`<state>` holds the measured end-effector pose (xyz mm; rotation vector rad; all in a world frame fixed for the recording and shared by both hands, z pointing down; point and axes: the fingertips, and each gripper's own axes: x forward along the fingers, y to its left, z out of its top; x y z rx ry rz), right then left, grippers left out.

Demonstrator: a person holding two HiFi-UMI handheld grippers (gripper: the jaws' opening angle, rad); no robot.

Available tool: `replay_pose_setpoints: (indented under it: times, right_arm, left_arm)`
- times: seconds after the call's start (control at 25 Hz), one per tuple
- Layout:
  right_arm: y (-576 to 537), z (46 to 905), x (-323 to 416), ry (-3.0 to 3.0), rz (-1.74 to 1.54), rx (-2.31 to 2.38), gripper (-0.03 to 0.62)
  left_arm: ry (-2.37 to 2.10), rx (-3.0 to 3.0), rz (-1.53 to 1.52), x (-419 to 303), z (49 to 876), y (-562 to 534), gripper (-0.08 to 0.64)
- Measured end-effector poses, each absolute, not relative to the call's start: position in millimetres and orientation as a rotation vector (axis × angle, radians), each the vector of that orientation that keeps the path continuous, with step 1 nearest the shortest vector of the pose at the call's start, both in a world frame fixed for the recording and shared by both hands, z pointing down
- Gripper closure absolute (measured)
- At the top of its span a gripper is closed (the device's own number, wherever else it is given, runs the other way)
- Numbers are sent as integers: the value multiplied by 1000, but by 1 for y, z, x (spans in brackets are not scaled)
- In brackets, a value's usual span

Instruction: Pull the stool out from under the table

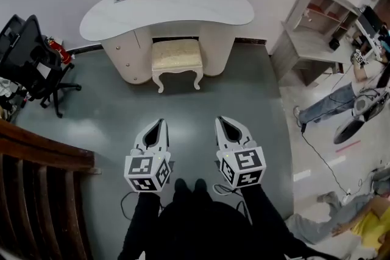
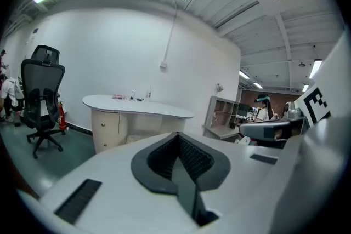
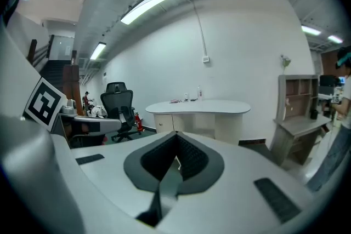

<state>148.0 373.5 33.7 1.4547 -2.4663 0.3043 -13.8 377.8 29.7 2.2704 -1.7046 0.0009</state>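
The person's dark sleeves (image 1: 146,216) lay nearest, each ending in tongs. The left tongs (image 1: 161,123) and the right tongs (image 1: 221,122) were both clenched on nothing, held side by side but apart, tips toward the desk (image 1: 183,6).

A broad stretch of grey floor (image 1: 183,100) lay between them and the stool (image 1: 176,56). A wooden railing (image 1: 36,161) hemmed the lower left. A black office chair (image 1: 30,52) stood near the desk's left end, and a shelf unit (image 1: 317,27) and a trailing cable (image 1: 323,158) bounded the right.

The stool sat well apart from the tongs, tucked between the desk's drawer pedestal (image 1: 125,55) and its right pedestal (image 1: 216,49). Its back was under the curved white top and its front legs stood out on the floor. It had a cream cushioned seat on curved white legs.
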Motion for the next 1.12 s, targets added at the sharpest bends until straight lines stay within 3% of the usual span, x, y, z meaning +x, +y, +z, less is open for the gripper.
replay_pose_setpoints:
  times: [0.68, 1.12]
  right_arm:
    - [374, 39, 217, -2345, 305, 1602, 589]
    - [352, 41, 216, -2337, 301, 1580, 589]
  left_arm:
    - [-1764, 2239, 28, 6, 35, 371, 552]
    - [-1812, 2221, 65, 2, 31, 349, 552]
